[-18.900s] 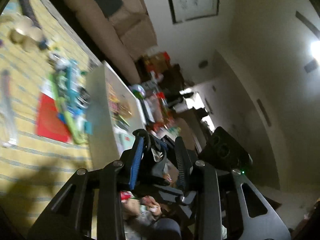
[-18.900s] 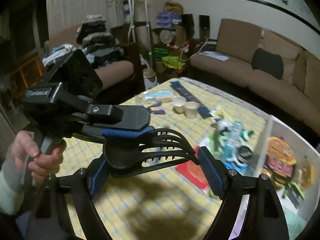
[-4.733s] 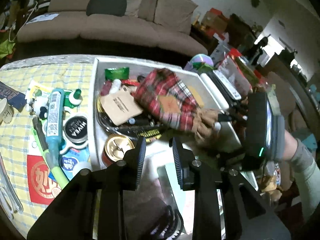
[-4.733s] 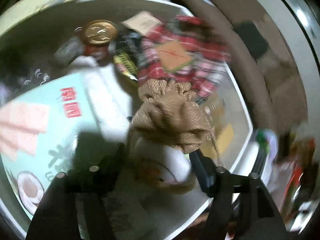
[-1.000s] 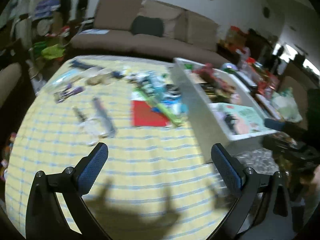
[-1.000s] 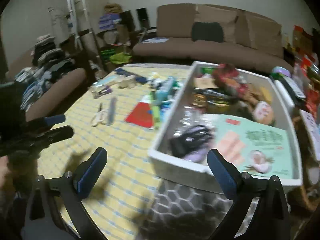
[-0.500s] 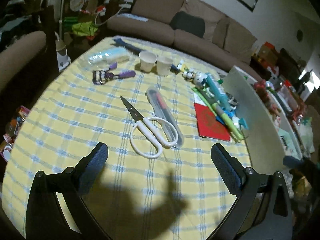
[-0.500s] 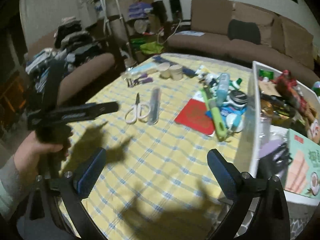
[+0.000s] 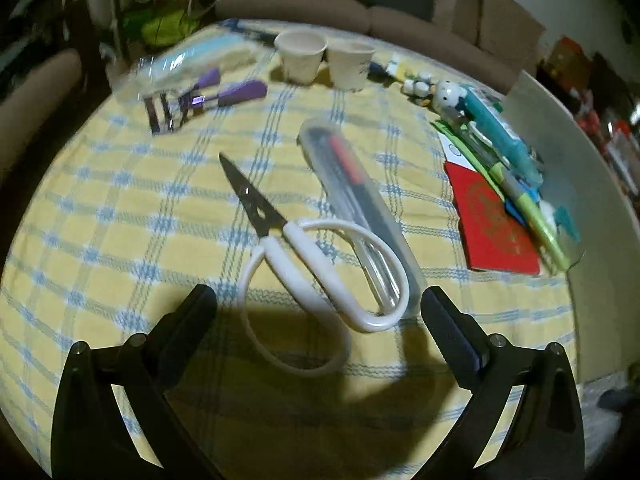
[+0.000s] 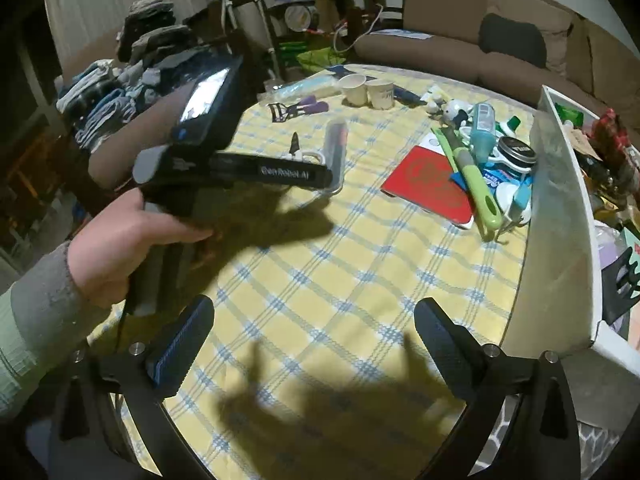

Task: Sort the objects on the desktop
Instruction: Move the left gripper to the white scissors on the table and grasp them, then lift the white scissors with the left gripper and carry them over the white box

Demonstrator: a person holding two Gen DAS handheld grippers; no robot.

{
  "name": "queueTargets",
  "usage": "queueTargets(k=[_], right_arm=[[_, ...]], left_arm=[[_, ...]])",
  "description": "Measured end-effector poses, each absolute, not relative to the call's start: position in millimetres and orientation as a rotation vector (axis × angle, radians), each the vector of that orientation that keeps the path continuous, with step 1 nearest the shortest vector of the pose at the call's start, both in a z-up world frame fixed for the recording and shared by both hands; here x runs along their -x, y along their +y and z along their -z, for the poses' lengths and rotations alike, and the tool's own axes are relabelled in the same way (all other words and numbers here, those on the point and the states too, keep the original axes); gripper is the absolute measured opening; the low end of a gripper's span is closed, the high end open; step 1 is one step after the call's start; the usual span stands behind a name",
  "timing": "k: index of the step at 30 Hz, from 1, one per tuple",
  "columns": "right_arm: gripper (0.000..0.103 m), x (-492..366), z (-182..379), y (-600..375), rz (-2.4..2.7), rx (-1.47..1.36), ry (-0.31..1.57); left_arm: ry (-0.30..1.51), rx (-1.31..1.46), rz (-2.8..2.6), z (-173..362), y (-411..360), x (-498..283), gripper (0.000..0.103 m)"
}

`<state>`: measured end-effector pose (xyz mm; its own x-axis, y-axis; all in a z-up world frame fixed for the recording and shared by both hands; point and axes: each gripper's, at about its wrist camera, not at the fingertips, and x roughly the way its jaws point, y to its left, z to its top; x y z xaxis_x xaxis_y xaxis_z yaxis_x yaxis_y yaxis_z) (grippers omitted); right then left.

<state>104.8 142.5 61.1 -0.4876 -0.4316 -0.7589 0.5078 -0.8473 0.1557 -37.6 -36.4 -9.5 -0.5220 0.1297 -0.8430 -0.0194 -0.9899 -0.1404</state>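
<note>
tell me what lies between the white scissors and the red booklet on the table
In the left wrist view, a clear plastic case with a red pen inside lies between the white scissors and the red booklet; one scissor handle loop overlaps it.

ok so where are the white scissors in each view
Left wrist: the white scissors lie centre frame on the yellow checked cloth, handles nearest, between the open jaws of the left gripper.
Right wrist: upper middle, mostly hidden behind the left gripper's body; only the blade tip and a handle loop show.
Shared landmark: the clear plastic case right beside them.
</note>
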Motion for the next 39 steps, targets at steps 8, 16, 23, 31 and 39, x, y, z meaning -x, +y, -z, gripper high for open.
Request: queueTargets(k=[8, 16, 23, 31, 39], right_arm=[[0.102, -102.6, -61.3, 149.5, 2.33, -1.164, 0.067], [0.102, -105.9, -69.9, 158.2, 2.328, -1.133, -0.022], [0.102, -96.3, -89.8, 192.6, 2.193, -1.093, -0.448], [0.103, -76.3, -86.8, 238.1, 1.936, -1.102, -0.961], [0.103, -71.4, -87.7, 253.1, 1.732, -1.069, -1.126]], left_arm=[[-0.289, 1.394, -2.647, -6.3, -52.2, 25.2, 0.076], [-0.375, 1.25, -2.578, -49.2, -52.2, -0.9, 0.076], [-0.493, 1.145, -2.415, -80.7, -33.9, -33.1, 0.076], [-0.759, 1.031, -2.178, -88.8, -31.2, -75.6, 0.076], [-0.693, 0.81, -2.012, -121.9, -4.0, -111.8, 0.076]])
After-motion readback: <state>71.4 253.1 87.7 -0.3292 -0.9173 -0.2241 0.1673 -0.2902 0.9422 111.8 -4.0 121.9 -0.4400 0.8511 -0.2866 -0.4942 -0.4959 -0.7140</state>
